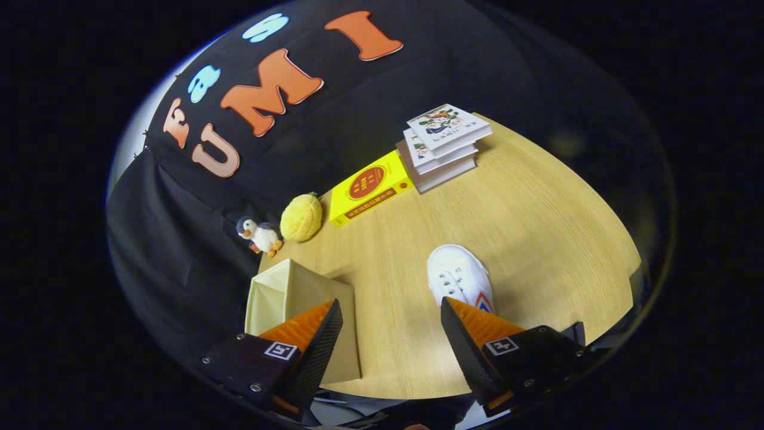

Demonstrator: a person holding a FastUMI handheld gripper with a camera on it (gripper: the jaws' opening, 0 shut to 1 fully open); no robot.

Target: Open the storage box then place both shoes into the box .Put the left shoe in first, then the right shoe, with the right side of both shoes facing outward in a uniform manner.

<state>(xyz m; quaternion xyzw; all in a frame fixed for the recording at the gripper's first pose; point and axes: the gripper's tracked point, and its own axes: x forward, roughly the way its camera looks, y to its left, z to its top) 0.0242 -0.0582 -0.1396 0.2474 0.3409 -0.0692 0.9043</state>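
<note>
On the pale wooden table (537, 227), a white canvas low-top shoe (459, 278) is seen lying just ahead of one finger of the hand-held gripper (391, 343), its toe pointed away. Just ahead of the other finger, a cream fabric storage box (286, 292) is shown with its mouth apparently open; its interior cannot be made out, so whether a shoe is already inside cannot be told. The fingers are held wide apart, and nothing is gripped between them.

Beyond the box, a small plush penguin (260, 235) and a yellow plush ball (301, 217) are set at the table's far edge, beside a yellow book (370, 186) and a stack of pale books (444, 146).

Several failures are judged possible from this position. The shoe lies off the gripper's centre line, so a closure made without re-centring may catch only one side and tip it. The soft box wall may be pushed or collapsed by the near finger. Orientation may also be lost if the shoe is rotated during transfer.
</note>
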